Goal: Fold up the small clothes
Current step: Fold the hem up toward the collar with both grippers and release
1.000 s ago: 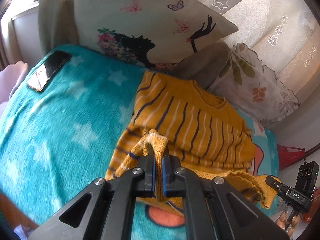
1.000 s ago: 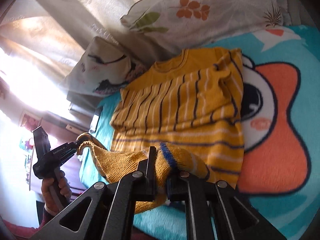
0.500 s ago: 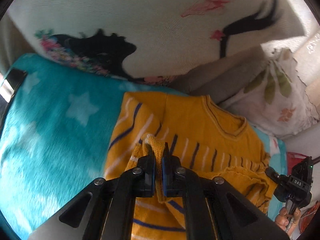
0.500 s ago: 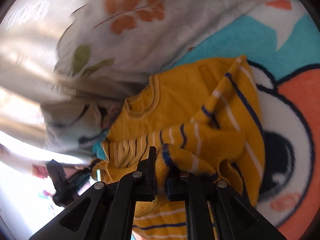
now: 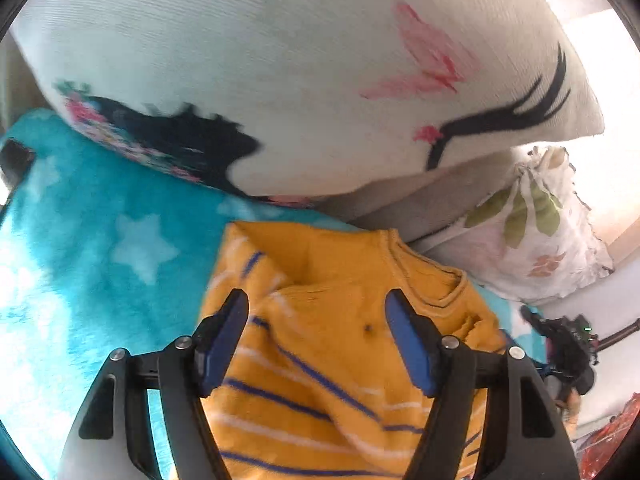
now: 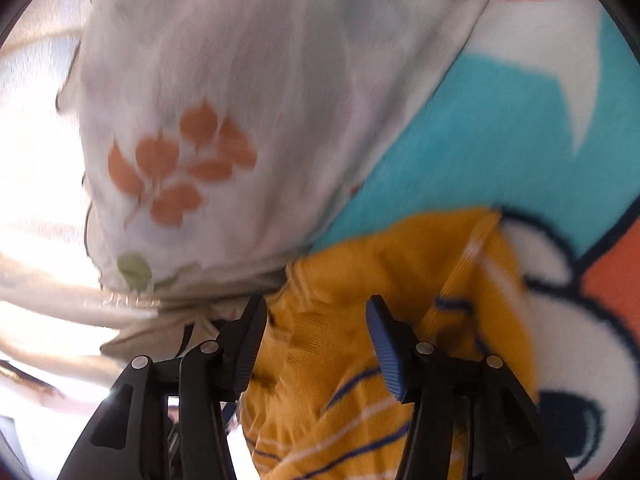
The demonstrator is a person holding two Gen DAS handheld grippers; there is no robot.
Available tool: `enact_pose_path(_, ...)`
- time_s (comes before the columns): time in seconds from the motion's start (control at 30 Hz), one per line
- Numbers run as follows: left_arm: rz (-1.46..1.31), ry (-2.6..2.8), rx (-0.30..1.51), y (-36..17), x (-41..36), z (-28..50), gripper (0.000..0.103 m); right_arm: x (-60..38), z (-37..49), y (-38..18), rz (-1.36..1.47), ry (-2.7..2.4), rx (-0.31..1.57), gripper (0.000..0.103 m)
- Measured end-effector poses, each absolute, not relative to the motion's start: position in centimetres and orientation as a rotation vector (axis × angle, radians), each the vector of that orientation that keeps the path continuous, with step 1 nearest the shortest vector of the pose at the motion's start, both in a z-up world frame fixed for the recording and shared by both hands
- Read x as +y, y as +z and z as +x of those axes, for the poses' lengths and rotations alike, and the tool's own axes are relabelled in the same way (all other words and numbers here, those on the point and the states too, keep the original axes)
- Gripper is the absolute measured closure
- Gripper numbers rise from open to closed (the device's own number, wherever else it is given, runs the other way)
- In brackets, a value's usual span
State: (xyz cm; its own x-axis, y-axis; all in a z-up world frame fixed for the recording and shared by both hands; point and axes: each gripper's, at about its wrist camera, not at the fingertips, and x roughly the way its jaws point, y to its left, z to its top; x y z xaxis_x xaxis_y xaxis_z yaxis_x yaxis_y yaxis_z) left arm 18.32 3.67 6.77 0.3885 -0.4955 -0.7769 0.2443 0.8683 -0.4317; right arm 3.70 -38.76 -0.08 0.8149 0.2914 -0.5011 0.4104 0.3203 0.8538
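Both tongs spread wide over the yellow striped sweater, holding nothing

Left gripper (image 5: 316, 344) above sweater (image 5: 340, 360) on teal blanket (image 5: 100, 240), beside a printed pillow (image 5: 300, 60); right gripper (image 6: 316, 344) above sweater (image 6: 360, 280), blanket (image 6: 480, 120), leaf-print pillow (image 6: 220, 100) just behind.

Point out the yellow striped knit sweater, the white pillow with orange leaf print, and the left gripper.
Yellow striped knit sweater (image 5: 340, 360): left wrist view, chest.
White pillow with orange leaf print (image 6: 240, 100): right wrist view, plain fabric above leaves.
Left gripper (image 5: 316, 304): left wrist view, between fingertips.

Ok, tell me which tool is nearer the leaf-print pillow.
Right. The right tool hovers open directly beneath the leaf-print pillow; the left tool sits farther off, nearer the butterfly pillow.
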Motion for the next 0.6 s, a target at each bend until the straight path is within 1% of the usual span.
enact_pose_path(0.07,-0.242,-0.452,1.068,7.0,4.6,18.0,0.033,-38.3,3.2,1.6,1.18,-0.094,0.672,0.044)
enact_pose_path(0.17,-0.161,-0.421,1.094,6.2,5.2,17.6,0.033,-35.8,3.2,3.9,0.987,-0.076,0.748,0.044)
enact_pose_path(0.27,-0.063,-0.399,1.145,4.7,4.9,17.1,0.033,-32.9,3.1,4.8,0.848,-0.058,0.811,0.044)
enact_pose_path(0.37,0.027,-0.337,1.137,3.9,5.5,16.0,0.033,-30.8,3.2,5.7,0.719,-0.077,0.844,0.044)
enact_pose_path(0.5,-0.027,-0.329,1.134,3.4,7.8,15.5,0.033,-30.3,3.9,6.3,0.515,-0.22,0.87,0.042)
enact_pose_path(0.6,-0.056,-0.337,1.148,3.0,8.6,15.6,0.033,-29.7,6.9,5.3,0.365,-0.267,0.94,0.042)
